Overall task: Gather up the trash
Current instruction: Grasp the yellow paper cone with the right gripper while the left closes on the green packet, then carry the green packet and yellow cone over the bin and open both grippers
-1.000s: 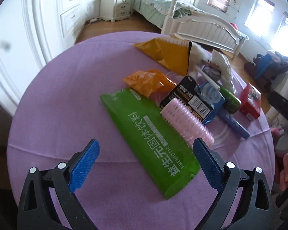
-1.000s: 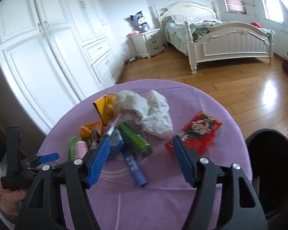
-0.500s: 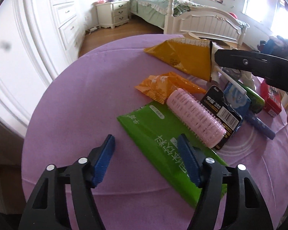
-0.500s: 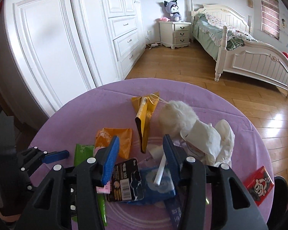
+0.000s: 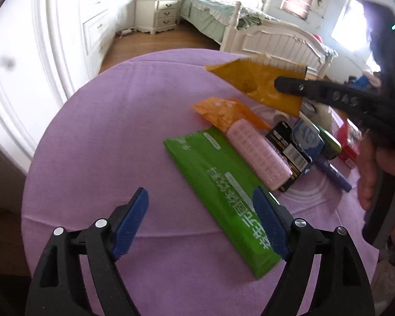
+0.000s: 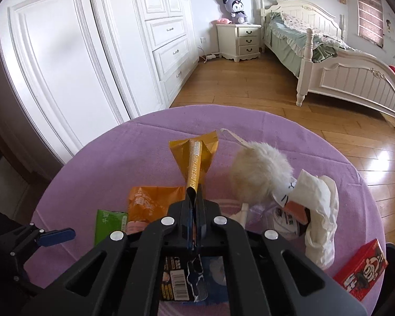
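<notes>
In the left wrist view, the left gripper (image 5: 198,205) is seen with its blue-padded fingers (image 5: 130,222) spread wide and nothing held between them, above the round table covered in purple cloth (image 5: 105,131). A long flat green packet (image 5: 223,192) is laid just ahead of the fingers, printed with white Chinese characters and the word "PREBIOTIC". A pink ridged hair roller (image 5: 258,155) is rested along its far edge, beside a crumpled orange wrapper (image 5: 223,112) and a black card package with a barcode (image 5: 289,150). Farther back, a golden-yellow foil pouch (image 5: 260,84) is gripped at one edge by the right gripper (image 5: 284,85), whose black arm is marked with faint handwritten characters that cannot be read with certainty. In the right wrist view, the right gripper (image 6: 194,205) is shown with its fingers pressed together on the edge of the golden-yellow foil pouch (image 6: 194,155), on whose folded seam "DIETARY" can be read. A cream fluffy ball (image 6: 258,173) and a crumpled white tissue (image 6: 321,210) are placed to the right, and a red carton with a cartoon face (image 6: 360,268) is set near the table's edge.
</notes>
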The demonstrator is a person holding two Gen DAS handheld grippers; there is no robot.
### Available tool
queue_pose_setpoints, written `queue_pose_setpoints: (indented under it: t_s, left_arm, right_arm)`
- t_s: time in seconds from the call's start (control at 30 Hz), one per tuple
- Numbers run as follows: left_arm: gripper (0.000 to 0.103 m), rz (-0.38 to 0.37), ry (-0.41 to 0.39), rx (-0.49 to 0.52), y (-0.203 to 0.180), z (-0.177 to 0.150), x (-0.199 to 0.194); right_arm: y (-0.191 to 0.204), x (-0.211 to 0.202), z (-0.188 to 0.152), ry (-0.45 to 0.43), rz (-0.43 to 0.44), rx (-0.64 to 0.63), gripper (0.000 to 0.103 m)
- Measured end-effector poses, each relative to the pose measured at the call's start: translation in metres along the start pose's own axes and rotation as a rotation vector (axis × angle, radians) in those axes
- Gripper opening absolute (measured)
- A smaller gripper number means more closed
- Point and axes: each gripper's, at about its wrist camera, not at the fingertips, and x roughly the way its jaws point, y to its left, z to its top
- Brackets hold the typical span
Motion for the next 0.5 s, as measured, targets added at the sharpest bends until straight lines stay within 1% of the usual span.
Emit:
queue_pose_setpoints:
  t_s: [0.03, 0.13, 0.2, 0.23, 0.27, 0.3, 0.33, 0.37, 0.4, 0.43, 0.47, 0.5]
  left_arm:
    - [0.082, 0.014, 0.007, 0.006, -0.006, 0.0, 0.004]
    - [0.083, 0.092, 0.011, 0.05, -0.031, -0.002, 0.011]
    - [0.083, 0.123, 0.013, 0.065, -0.04, -0.002, 0.014]
    - [0.082, 0.122, 0.009, 0.067, -0.041, -0.002, 0.013]
    - [0.073, 0.124, -0.001, 0.063, -0.042, -0.001, 0.012]
    - [0.052, 0.128, -0.015, 0.058, -0.041, -0.003, 0.009]
    - [0.041, 0.135, -0.028, 0.051, -0.04, -0.003, 0.008]
    - [0.037, 0.124, -0.029, 0.038, -0.037, -0.003, 0.008]
    - [0.025, 0.107, -0.034, 0.024, -0.033, -0.004, 0.006]
    - [0.013, 0.053, -0.04, 0.002, -0.028, -0.004, 0.005]
    - [0.007, -0.02, -0.045, -0.036, -0.022, -0.006, 0.002]
    - [0.002, -0.076, -0.046, -0.085, -0.015, -0.008, 0.001]
  right_arm:
    - [0.0, -0.008, -0.005, -0.016, 0.001, 0.013, 0.002]
    - [0.001, -0.031, -0.023, -0.05, -0.003, 0.038, 0.002]
    - [-0.001, -0.044, -0.033, -0.072, -0.004, 0.065, 0.002]
    - [-0.002, -0.05, -0.038, -0.079, -0.001, 0.08, 0.002]
    - [-0.004, -0.056, -0.043, -0.089, -0.001, 0.095, 0.002]
    - [-0.007, -0.06, -0.046, -0.097, -0.007, 0.102, 0.002]
    - [-0.008, -0.064, -0.049, -0.103, -0.015, 0.104, 0.002]
    - [-0.008, -0.067, -0.054, -0.109, -0.028, 0.102, 0.002]
    - [-0.01, -0.068, -0.055, -0.113, -0.037, 0.103, 0.002]
    - [-0.012, -0.07, -0.058, -0.119, -0.047, 0.104, 0.002]
    - [-0.012, -0.072, -0.061, -0.124, -0.056, 0.103, 0.002]
    - [-0.014, -0.075, -0.064, -0.129, -0.059, 0.107, 0.002]
